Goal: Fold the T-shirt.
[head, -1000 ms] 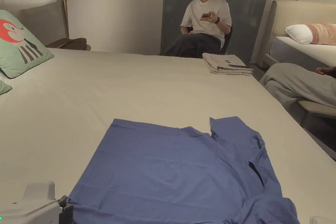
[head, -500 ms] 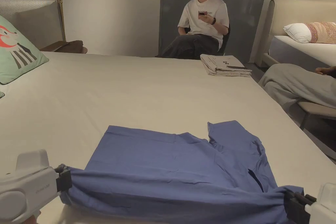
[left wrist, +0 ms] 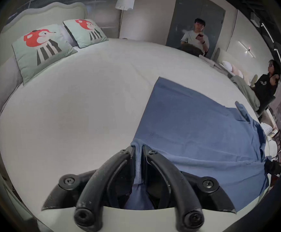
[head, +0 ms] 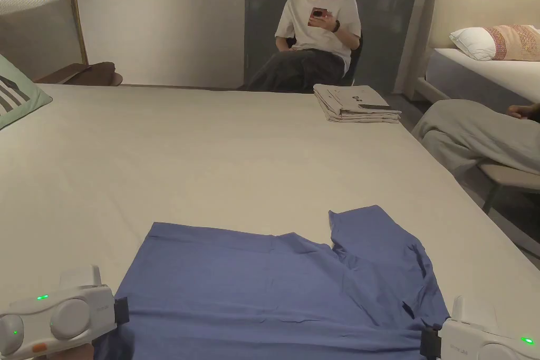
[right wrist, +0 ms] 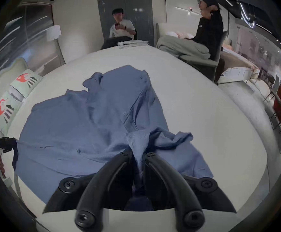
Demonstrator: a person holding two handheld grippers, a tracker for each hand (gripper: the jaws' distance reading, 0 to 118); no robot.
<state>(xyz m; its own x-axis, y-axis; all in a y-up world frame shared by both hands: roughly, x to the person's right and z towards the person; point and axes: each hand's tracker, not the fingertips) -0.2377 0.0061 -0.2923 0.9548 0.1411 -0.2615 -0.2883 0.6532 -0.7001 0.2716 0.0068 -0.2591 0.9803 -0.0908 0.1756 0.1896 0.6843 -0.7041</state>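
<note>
A blue T-shirt (head: 274, 282) lies spread on the cream bed (head: 211, 155), its hem at the left and its sleeve and collar end at the right. My left gripper (head: 125, 311) is at the shirt's near left corner. In the left gripper view its jaws are shut on a pinch of blue T-shirt (left wrist: 195, 126) cloth at the left gripper (left wrist: 138, 149). My right gripper (head: 428, 342) sits at the near right end. Blue T-shirt (right wrist: 79, 126) fabric is bunched between the closed jaws of the right gripper (right wrist: 138, 152).
A folded stack of light clothes (head: 356, 104) rests at the bed's far right corner. A green pillow (head: 18, 95) lies at the left edge. One person (head: 316, 34) sits beyond the bed, another person's legs (head: 474, 134) are at the right, beside a second bed (head: 490, 66).
Both grippers lifted the shirt's near edge, carried it forward and lowered it. The near edge now lies flatter over the shirt. The head camera has panned right.
</note>
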